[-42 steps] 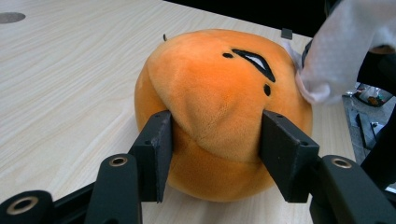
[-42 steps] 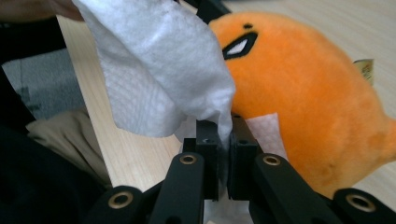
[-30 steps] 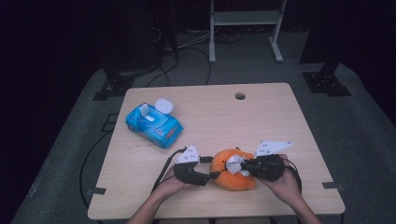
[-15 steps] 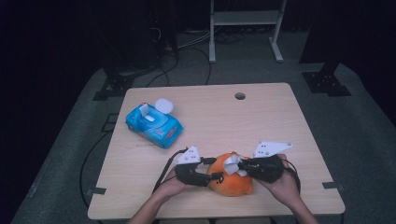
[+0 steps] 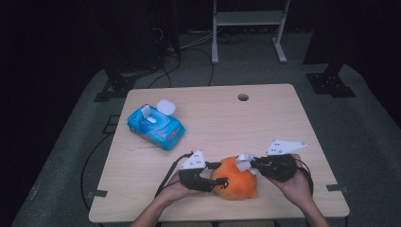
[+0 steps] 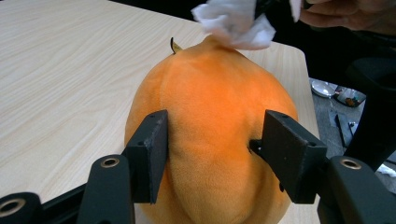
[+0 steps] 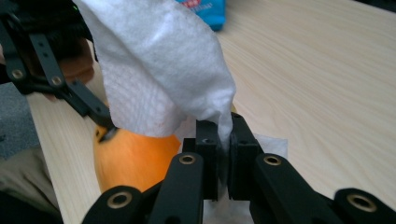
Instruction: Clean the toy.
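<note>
Clamping the round orange plush toy (image 5: 235,178) from its left flank, the left tool (image 5: 218,175) has been closing its jaws, and in the left gripper view both black pads (image 6: 152,151) press into the soft fabric (image 6: 210,140), one on each side. The plush sits on the pale wooden bench (image 5: 227,118) close to the near edge, between the two tools. On the far side of the plush from the left tool, the right tool (image 5: 249,163) is clenched on a crumpled white wipe (image 5: 244,161); in the right gripper view the sheet (image 7: 159,70) rises out of the tightly closed jaws and drapes over the top of the plush (image 7: 130,158). The wipe touches the plush's upper end, as the left gripper view shows (image 6: 236,23).

Ahead of both tools, bare bench runs to the far edge, where a small round hole (image 5: 243,97) lies. A blue soft pack of wipes with its white lid flipped open (image 5: 156,125) lies well apart, forward and left of the left tool, near the bench's left edge. Right of the right tool, a strip of bare bench reaches the right edge.
</note>
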`<state>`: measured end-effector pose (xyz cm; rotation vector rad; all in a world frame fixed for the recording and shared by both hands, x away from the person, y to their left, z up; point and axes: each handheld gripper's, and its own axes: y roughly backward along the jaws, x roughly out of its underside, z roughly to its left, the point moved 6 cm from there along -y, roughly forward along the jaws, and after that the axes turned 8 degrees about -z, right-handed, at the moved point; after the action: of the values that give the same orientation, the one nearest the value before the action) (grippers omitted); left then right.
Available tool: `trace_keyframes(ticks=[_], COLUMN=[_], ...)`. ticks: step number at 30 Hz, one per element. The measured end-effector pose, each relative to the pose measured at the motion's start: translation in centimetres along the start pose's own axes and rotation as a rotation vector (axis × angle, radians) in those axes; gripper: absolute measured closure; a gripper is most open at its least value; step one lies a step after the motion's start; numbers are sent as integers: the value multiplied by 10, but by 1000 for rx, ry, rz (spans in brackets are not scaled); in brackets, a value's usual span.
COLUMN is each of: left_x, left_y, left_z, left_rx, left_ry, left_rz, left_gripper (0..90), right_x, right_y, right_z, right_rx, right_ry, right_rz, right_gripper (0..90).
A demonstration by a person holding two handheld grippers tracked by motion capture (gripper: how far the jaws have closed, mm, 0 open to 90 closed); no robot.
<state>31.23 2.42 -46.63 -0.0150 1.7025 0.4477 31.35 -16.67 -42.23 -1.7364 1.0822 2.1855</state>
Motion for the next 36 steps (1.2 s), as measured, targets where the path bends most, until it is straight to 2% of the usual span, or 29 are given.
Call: trace_keyframes(ticks=[1, 2, 3, 5, 8, 9, 10, 11, 12, 13, 15, 16, 17, 18, 19, 20, 21, 22, 23, 24, 27, 28, 29, 31, 32, 34, 36], left_x=[0, -1, -1, -3, -2, -2, 1, 1, 6, 9, 9, 7, 7, -1, -1, -11, -16, -20, -20, -22, -11, -7, -4, -2, 0, 4, 5], left_y=[0, 2, 2, 5, 4, 4, 0, 0, -4, -6, -8, -7, -7, -4, -4, -1, 1, 1, 1, 2, 1, 3, 6, 9, 12, 15, 14], left_z=[0, 1, 1, 5, 8, 8, 5, 5, 1, 0, -2, -1, -1, -1, -1, 0, 1, 2, 2, 3, 6, 7, 9, 11, 12, 14, 13], left_rx=[0, 1, 1, -11, -3, -3, 42, 42, 64, 75, 74, 60, 60, 31, 31, -8, -34, -58, -58, -65, -52, -51, -42, -43, -41, -20, -14], left_ry=[1, 1, 1, 31, 76, 76, 101, 101, 98, 99, 90, 62, 62, 16, 16, -35, -68, -91, -91, -112, -142, -135, -118, -120, -113, -93, -92], left_rz=[-1, 7, 7, 9, 11, 11, 24, 24, 53, 55, 48, 45, 45, 15, 15, -24, -43, -60, -60, -81, -23, -19, -15, -6, 2, 3, 2], left_gripper=[410, 375, 337, 268, 197, 179, 164, 146, 126, 121, 152, 233, 328, 405, 447, 470, 475, 475, 473, 468, 448, 442, 442, 442, 441, 437, 434], right_x=[0, -3, -3, 7, 12, 12, 13, 15, 17, 20, 21, 20, 20, 12, 12, 1, -6, -14, -14, -25, -29, -26, -21, -17, -10, -5, 2], right_y=[0, -12, -12, -24, -23, -23, -19, -17, -16, -15, -13, -12, -12, -8, -8, -3, -1, 1, 1, -2, -17, -22, -26, -27, -23, -16, -9], right_z=[0, 2, 2, 8, 22, 22, 31, 35, 37, 40, 39, 37, 37, 33, 33, 30, 29, 28, 28, 29, 31, 28, 25, 21, 14, 8, 2], right_rx=[0, -24, -24, -54, -92, -92, -104, -114, -125, -140, -135, -121, -121, -100, -100, -79, -67, -53, -53, -60, -57, -45, -43, -52, -49, -28, -26], right_ry=[0, 1, 1, -5, 13, 13, 37, 42, 39, 31, 24, 28, 28, 35, 35, 42, 53, 58, 58, 58, 78, 97, 94, 75, 42, 35, -2], right_rz=[0, 6, 6, 42, 45, 45, 50, 52, 54, 51, 45, 38, 38, 19, 19, -21, -45, -76, -76, -112, -92, -71, -56, -52, -51, -39, -43], right_gripper=[843, 845, 845, 849, 851, 851, 851, 852, 852, 852, 851, 851, 851, 852, 852, 852, 852, 852, 852, 852, 849, 849, 849, 849, 849, 849, 849])
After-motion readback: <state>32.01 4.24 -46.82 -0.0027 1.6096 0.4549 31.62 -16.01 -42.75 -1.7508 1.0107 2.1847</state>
